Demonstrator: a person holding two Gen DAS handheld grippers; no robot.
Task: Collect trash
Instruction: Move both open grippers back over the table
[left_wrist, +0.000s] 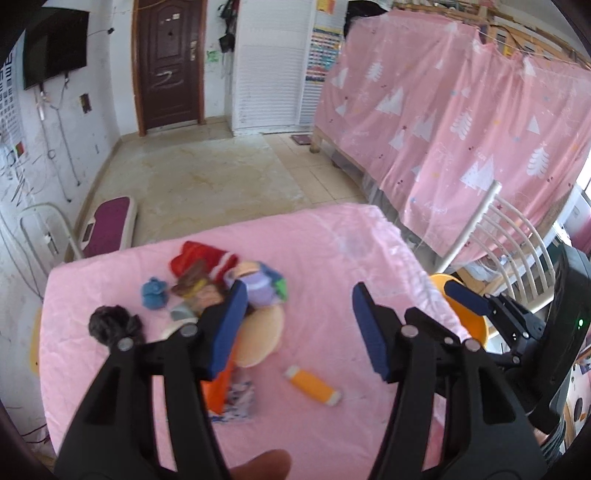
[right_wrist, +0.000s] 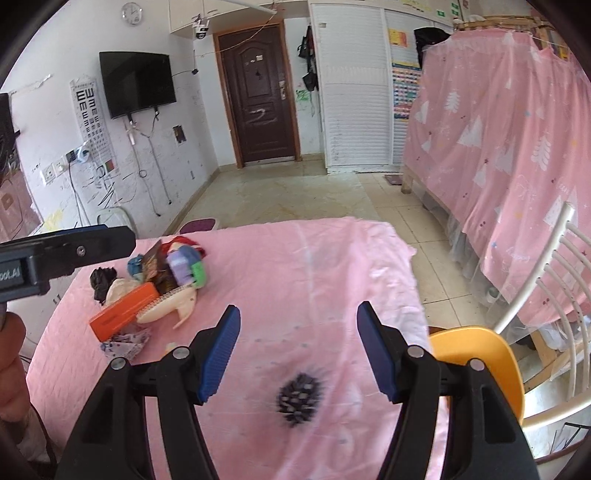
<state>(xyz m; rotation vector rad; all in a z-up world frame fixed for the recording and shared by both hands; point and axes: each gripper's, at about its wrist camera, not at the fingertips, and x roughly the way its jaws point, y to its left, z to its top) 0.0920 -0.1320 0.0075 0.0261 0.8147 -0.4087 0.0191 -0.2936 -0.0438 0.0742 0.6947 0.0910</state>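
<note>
A pile of trash (left_wrist: 221, 288) lies on the pink-covered table (left_wrist: 332, 251): red cloth, blue wad, purple pack, cream piece, orange box, printed wrapper. An orange tube (left_wrist: 313, 386) lies alone nearer me. A black crumpled wad (left_wrist: 110, 325) lies at the left. My left gripper (left_wrist: 295, 332) is open and empty above the table, the tube between its fingers' line. My right gripper (right_wrist: 297, 354) is open and empty above a dark spiky pinecone-like thing (right_wrist: 298, 400). The pile also shows in the right wrist view (right_wrist: 155, 291). The left gripper's finger shows in that view (right_wrist: 66, 251).
A yellow chair seat (right_wrist: 480, 365) and a white chair back (right_wrist: 546, 280) stand at the table's right. A pink curtain with white trees (right_wrist: 498, 147) hangs at the right. Tiled floor (right_wrist: 295, 195), a brown door (right_wrist: 258, 92) and a purple scale (left_wrist: 110, 225) lie beyond.
</note>
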